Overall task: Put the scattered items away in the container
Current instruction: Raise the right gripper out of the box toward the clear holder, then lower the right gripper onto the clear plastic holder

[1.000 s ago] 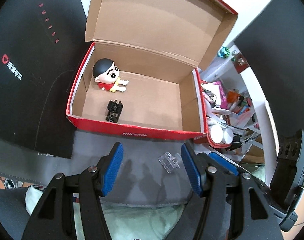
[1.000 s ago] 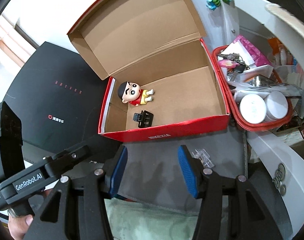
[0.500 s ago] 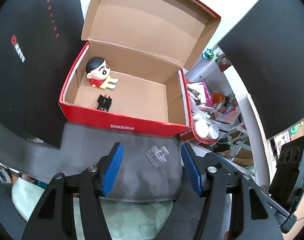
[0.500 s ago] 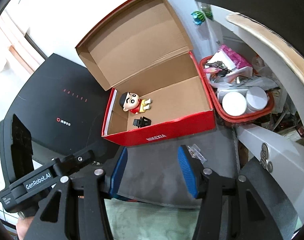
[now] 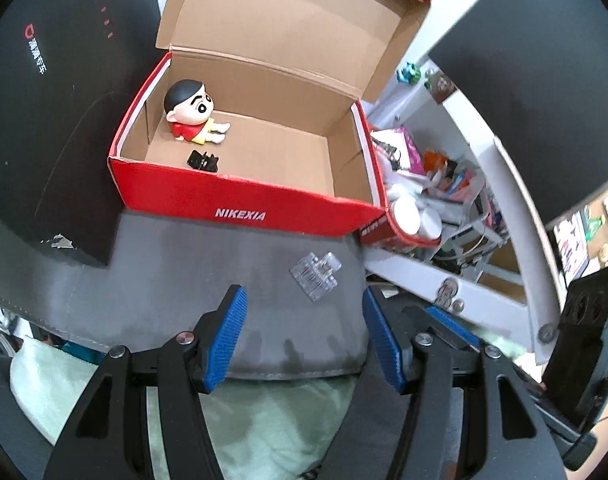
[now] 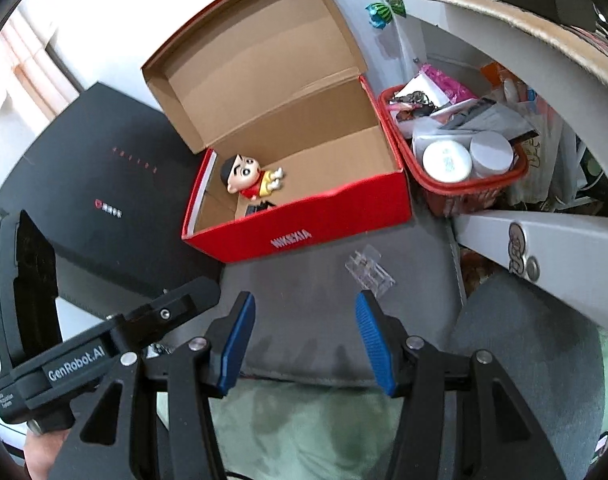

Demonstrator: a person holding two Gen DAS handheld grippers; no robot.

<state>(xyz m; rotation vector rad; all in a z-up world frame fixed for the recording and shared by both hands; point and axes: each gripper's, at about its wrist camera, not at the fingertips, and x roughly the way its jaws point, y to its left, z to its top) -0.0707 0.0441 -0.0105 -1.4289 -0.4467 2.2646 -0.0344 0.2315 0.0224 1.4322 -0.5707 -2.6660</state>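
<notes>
One item remains outside the container: a clear plastic clip (image 5: pixel 315 276), lying flat on the grey mat (image 5: pixel 176 280) near its right edge, just in front of the right end of the red shoebox (image 5: pixel 240 210). Already stowed at the box's left end: a cartoon figurine (image 5: pixel 192 116) and a black clip (image 5: pixel 203 160). Left gripper (image 5: pixel 304 340) and right gripper (image 6: pixel 302 340): jaws apart, nothing between the pads, both poised short of the mat's near edge. Handling note: the clear piece looks thin, slick and low, so the pads should come down steeply astride its narrower width and close gently to avoid it squirting out; the right gripper sits closer in line. View notes: the left camera shows the whole black clip and the box floor; the right camera hides most of that clip behind the front wall, but shows the red basket (image 6: pixel 516 174) of jars beside the box fully.
</notes>
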